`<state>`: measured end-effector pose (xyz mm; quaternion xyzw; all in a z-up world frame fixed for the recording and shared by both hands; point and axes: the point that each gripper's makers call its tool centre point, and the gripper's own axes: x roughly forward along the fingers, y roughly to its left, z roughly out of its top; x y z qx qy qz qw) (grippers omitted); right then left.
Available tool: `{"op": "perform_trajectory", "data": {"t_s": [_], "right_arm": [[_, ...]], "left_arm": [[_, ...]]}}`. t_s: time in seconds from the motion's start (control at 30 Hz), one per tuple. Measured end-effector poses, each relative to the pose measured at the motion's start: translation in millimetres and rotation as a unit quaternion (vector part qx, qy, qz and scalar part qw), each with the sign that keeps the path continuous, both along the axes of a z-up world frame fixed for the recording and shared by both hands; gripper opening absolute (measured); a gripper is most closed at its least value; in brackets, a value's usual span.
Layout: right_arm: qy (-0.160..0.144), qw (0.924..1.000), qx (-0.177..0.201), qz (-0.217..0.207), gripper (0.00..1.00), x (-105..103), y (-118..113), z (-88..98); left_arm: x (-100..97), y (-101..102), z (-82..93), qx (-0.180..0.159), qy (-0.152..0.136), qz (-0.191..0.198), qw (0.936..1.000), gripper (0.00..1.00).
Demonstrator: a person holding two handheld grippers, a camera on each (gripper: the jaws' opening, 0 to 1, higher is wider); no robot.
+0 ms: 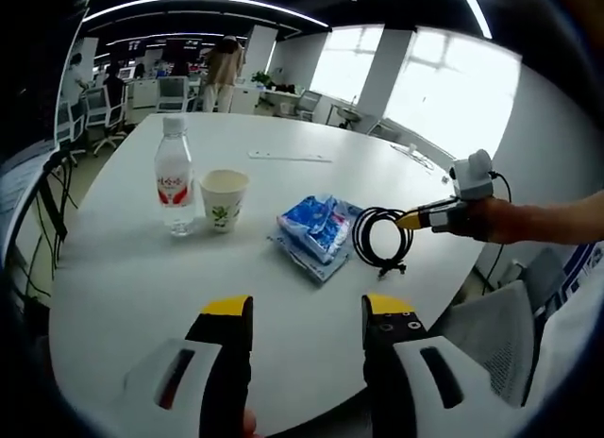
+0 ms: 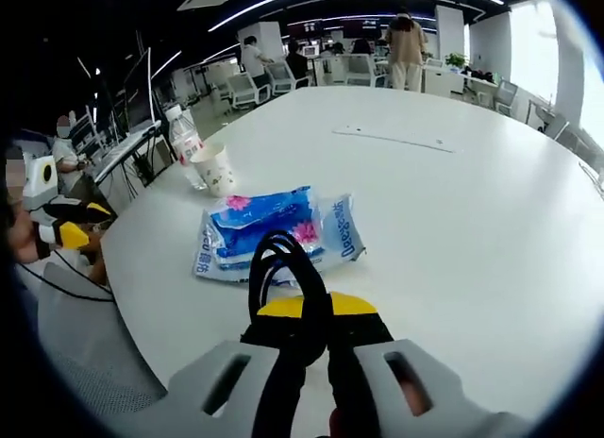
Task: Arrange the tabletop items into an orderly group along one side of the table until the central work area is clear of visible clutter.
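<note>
Two grippers: right gripper (image 2: 316, 311) clamped on black cable coil (image 2: 283, 268), left gripper (image 1: 307, 311) agape.

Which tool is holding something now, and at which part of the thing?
The right tool is shut on the black cable, pinching its coil at the near edge. The left tool is open and holds nothing.

The coiled black cable (image 2: 288, 268) is hiding the near edge of the blue tissue pack (image 2: 274, 232) in the right gripper view. At 10 o'clock there, the water bottle (image 2: 184, 138) is showing a label too small to read. The left gripper (image 1: 307, 315) is running off the frame at 6 o'clock.
</note>
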<state>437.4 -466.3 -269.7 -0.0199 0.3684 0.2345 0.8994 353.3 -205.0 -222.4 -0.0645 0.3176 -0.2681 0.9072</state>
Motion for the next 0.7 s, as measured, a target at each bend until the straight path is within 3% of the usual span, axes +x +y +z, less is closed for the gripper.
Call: {"op": "perform_trajectory", "data": {"t_s": [0.7], "right_arm": [[-0.010,0.9969,0.007,-0.077,0.04,-4,-64,11.4]], "left_arm": [[-0.5,-9,0.4,0.005,0.003,-0.017,0.9998,0.45]]}}
